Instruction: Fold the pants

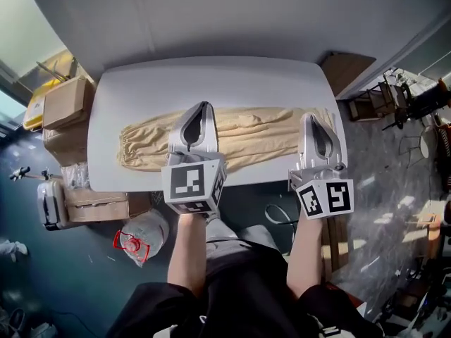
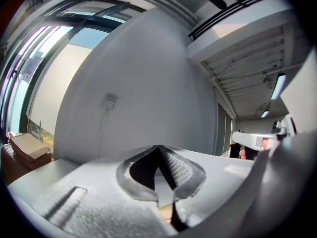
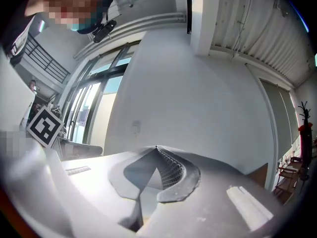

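Beige fabric pants (image 1: 246, 136), flat, lengthwise on white rectangular table (image 1: 211, 76); grey left gripper (image 1: 205, 107) and grey right gripper (image 1: 309, 117) over them.

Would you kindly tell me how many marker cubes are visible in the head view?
2. One marker cube rides on the left tongs, above the table near edge; the other rides on the right tongs, by the table's near right corner. None appears hidden.

LIGHT: bright daylight from windows (image 2: 29, 78), plus ceiling strip lights (image 2: 278, 86) | COUNTER (image 1: 211, 83): evenly lit, no hard shadows | GLARE: panes washed out | LENS: fisheye bending, dark rounded corners in gripper views | FOCUS: left tongs (image 2: 158, 148) grainy, soft up close
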`<action>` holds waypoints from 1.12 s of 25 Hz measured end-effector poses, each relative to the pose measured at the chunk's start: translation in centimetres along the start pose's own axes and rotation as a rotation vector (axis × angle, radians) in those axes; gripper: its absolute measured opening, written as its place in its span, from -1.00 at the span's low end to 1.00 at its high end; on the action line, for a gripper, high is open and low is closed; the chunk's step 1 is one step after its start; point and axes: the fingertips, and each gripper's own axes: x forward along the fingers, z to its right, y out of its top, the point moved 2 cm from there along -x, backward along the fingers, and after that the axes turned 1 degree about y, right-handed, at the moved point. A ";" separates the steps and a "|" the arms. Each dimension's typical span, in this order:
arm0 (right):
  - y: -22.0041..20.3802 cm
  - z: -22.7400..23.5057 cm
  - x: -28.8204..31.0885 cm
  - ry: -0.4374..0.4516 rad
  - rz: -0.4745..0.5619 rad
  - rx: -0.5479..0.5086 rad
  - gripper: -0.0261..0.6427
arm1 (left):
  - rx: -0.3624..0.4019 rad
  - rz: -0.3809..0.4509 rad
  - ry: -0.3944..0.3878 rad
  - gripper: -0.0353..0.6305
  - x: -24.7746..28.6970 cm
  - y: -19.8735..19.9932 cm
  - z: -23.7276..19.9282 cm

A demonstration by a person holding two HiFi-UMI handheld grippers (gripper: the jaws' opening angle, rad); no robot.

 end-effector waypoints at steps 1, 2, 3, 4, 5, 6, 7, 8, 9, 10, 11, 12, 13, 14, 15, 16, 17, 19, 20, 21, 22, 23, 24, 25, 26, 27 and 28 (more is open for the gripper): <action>-0.6 -0.1 0.6 0.003 -0.010 0.002 -0.90 | -0.002 -0.003 -0.001 -0.88 0.4 -0.4 -0.4; -1.2 -0.1 1.1 0.004 -0.019 0.007 -0.90 | -0.002 -0.011 -0.004 -0.88 0.7 -0.9 -0.7; -1.8 0.0 1.4 0.003 -0.028 0.016 -0.90 | -0.001 -0.025 -0.006 -0.88 0.9 -1.4 -0.8; -2.3 0.3 1.5 0.001 -0.036 0.027 -0.91 | 0.001 -0.039 -0.007 -0.88 1.2 -1.9 -0.8; -2.7 0.8 1.7 0.000 -0.042 0.037 -0.91 | 0.003 -0.050 -0.002 -0.88 1.4 -2.1 -0.6; -3.0 1.4 1.9 0.003 -0.047 0.046 -0.91 | 0.004 -0.060 0.011 -0.88 1.8 -2.2 -0.4; -3.2 1.9 2.2 0.009 -0.050 0.055 -0.90 | 0.006 -0.068 0.026 -0.88 2.2 -2.0 -0.2; -3.5 2.3 2.5 0.017 -0.052 0.063 -0.91 | 0.009 -0.072 0.037 -0.88 2.6 -1.9 0.0; -3.7 2.5 2.8 0.024 -0.053 0.071 -0.91 | 0.014 -0.072 0.041 -0.88 2.8 -1.8 0.2; -4.0 2.6 2.9 0.027 -0.053 0.080 -0.90 | 0.019 -0.073 0.040 -0.88 2.9 -1.9 0.3; -4.2 2.6 2.9 0.028 -0.052 0.090 -0.90 | 0.021 -0.076 0.037 -0.88 2.9 -2.0 0.4; -4.3 2.7 2.9 0.028 -0.051 0.099 -0.90 | 0.023 -0.081 0.033 -0.88 2.9 -2.0 0.6; -4.5 2.9 2.9 0.028 -0.051 0.107 -0.90 | 0.023 -0.087 0.029 -0.88 3.1 -2.1 0.9; -4.6 3.2 2.9 0.028 -0.051 0.116 -0.90 | 0.023 -0.092 0.024 -0.88 3.4 -2.3 1.2; -4.9 3.5 2.9 0.026 -0.052 0.129 -0.90 | 0.023 -0.098 0.017 -0.88 3.7 -2.6 1.5; -5.3 3.9 2.8 0.021 -0.054 0.144 -0.90 | 0.022 -0.107 0.009 -0.88 4.0 -2.9 1.8; -5.7 4.3 2.6 0.011 -0.060 0.158 -0.90 | 0.018 -0.116 0.002 -0.88 4.3 -3.4 2.2; -6.8 5.5 2.1 -0.013 -0.083 0.170 -0.81 | 0.008 -0.141 -0.009 -0.88 5.0 -4.6 3.2; -7.4 6.3 1.9 -0.025 -0.095 0.168 -0.68 | 0.012 -0.157 -0.012 -0.88 5.5 -5.3 3.7; -7.9 7.1 1.6 -0.037 -0.106 0.166 -0.65 | 0.019 -0.176 -0.016 -0.88 5.9 -6.0 4.3; -8.4 7.8 1.3 -0.050 -0.114 0.165 -0.65 | 0.021 -0.197 -0.024 -0.88 6.4 -6.8 4.9; -8.9 8.6 0.9 -0.064 -0.123 0.167 -0.64 | 0.015 -0.215 -0.039 -0.88 6.8 -7.7 5.6; -9.3 9.3 0.4 -0.079 -0.132 0.171 -0.64 | 0.007 -0.232 -0.061 -0.88 7.2 -8.5 6.4; -9.8 10.0 -0.1 -0.092 -0.143 0.175 -0.64 | 0.002 -0.247 -0.084 -0.88 7.6 -9.3 7.2; -10.3 10.7 -0.6 -0.105 -0.154 0.180 -0.63 | 0.001 -0.257 -0.104 -0.88 8.0 -9.9 8.0; -10.7 11.5 -1.0 -0.116 -0.165 0.185 -0.63 | 0.001 -0.264 -0.121 -0.88 8.6 -10.4 8.9; -11.2 12.2 -1.4 -0.126 -0.176 0.190 -0.63 | 0.000 -0.275 -0.134 -0.88 9.1 -11.0 9.7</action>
